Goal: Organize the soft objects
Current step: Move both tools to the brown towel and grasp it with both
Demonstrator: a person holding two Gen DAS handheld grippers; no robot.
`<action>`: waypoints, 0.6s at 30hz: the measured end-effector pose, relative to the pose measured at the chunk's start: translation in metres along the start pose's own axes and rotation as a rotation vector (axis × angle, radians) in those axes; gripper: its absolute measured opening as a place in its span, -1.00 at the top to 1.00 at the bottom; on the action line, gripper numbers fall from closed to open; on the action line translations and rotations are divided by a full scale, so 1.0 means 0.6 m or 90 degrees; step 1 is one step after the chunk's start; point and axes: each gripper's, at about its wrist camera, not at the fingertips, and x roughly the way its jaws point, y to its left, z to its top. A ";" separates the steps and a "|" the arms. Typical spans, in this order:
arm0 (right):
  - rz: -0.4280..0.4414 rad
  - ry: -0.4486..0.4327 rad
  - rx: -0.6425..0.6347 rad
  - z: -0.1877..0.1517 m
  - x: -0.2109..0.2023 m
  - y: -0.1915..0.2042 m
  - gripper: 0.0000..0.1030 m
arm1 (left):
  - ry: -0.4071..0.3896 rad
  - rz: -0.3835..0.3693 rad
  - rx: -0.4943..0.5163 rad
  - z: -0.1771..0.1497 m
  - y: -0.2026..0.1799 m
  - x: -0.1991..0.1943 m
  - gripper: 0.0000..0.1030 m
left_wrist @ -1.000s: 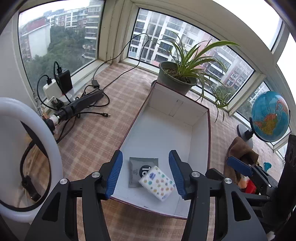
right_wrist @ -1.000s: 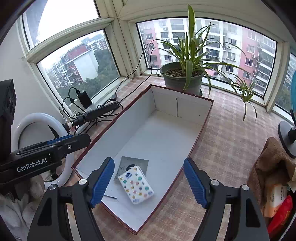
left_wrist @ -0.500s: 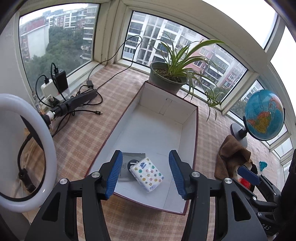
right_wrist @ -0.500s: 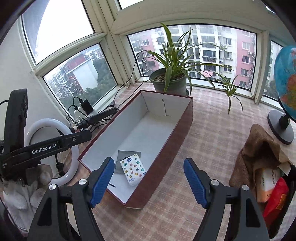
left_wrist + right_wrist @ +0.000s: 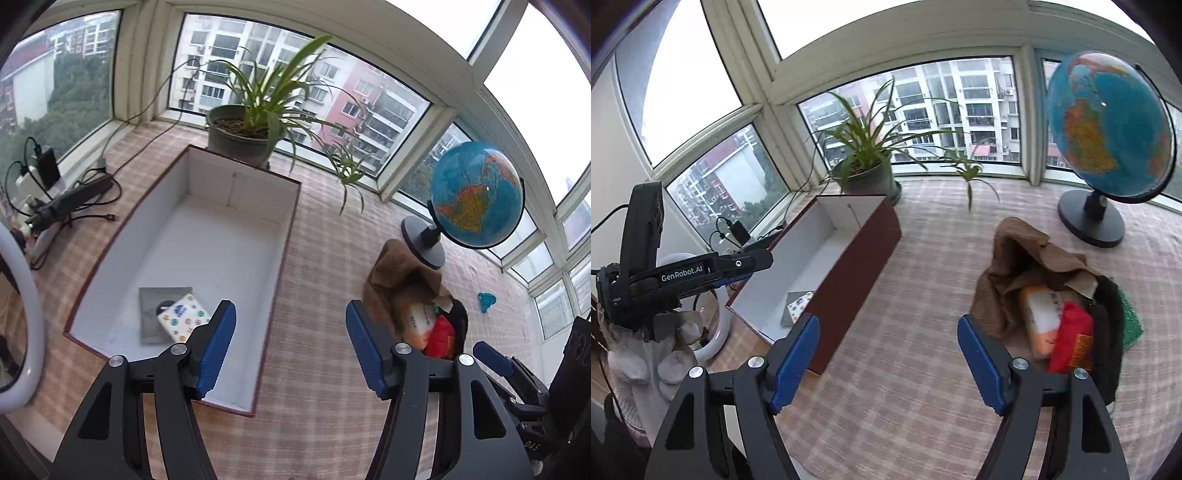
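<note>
A long maroon box (image 5: 280, 236) with a white inside lies on the checked cloth. In it lie a grey packet (image 5: 155, 302) and a patterned tissue pack (image 5: 183, 321), also seen in the right wrist view (image 5: 799, 304). A pile of soft things lies to the right: a brown cloth (image 5: 1023, 258), an orange-and-white pack (image 5: 1039, 317), a red pack (image 5: 1071, 332) and a dark cloth (image 5: 1108, 332). My left gripper (image 5: 290, 350) is open and empty above the box's right rim. My right gripper (image 5: 886, 362) is open and empty, between box and pile.
A potted plant (image 5: 240, 136) stands behind the box. A globe (image 5: 476, 195) stands at the right near the pile. Cables and a power strip (image 5: 70, 199) lie at the left by a white ring light (image 5: 22, 295). Windows close the far side.
Both grippers have swung to the right, away from the box and toward the pile of soft things. The tissue pack and grey packet stay in the box. Both stay open.
</note>
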 end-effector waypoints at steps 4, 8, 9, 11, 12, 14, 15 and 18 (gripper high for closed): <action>-0.042 -0.005 0.028 -0.010 -0.030 -0.077 -0.43 | 0.017 -0.022 0.011 0.001 -0.050 0.027 -0.27; -0.069 -0.003 0.062 -0.010 -0.051 -0.155 -0.43 | 0.038 -0.049 0.012 0.008 -0.102 0.060 -0.28; -0.073 -0.003 0.068 -0.008 -0.055 -0.171 -0.43 | 0.044 -0.054 0.012 0.010 -0.114 0.069 -0.28; -0.074 -0.002 0.071 0.003 -0.060 -0.202 -0.43 | 0.051 -0.061 0.009 0.016 -0.139 0.086 -0.28; -0.078 -0.001 0.067 0.012 -0.061 -0.217 -0.43 | 0.054 -0.064 0.008 0.019 -0.150 0.094 -0.28; -0.081 0.000 0.052 0.030 -0.060 -0.241 -0.43 | 0.065 -0.071 0.000 0.028 -0.171 0.113 -0.28; -0.080 0.003 0.042 0.036 -0.059 -0.251 -0.43 | 0.070 -0.073 -0.004 0.031 -0.179 0.122 -0.28; -0.076 0.024 0.006 0.058 -0.043 -0.278 -0.43 | 0.085 -0.075 -0.018 0.042 -0.204 0.151 -0.28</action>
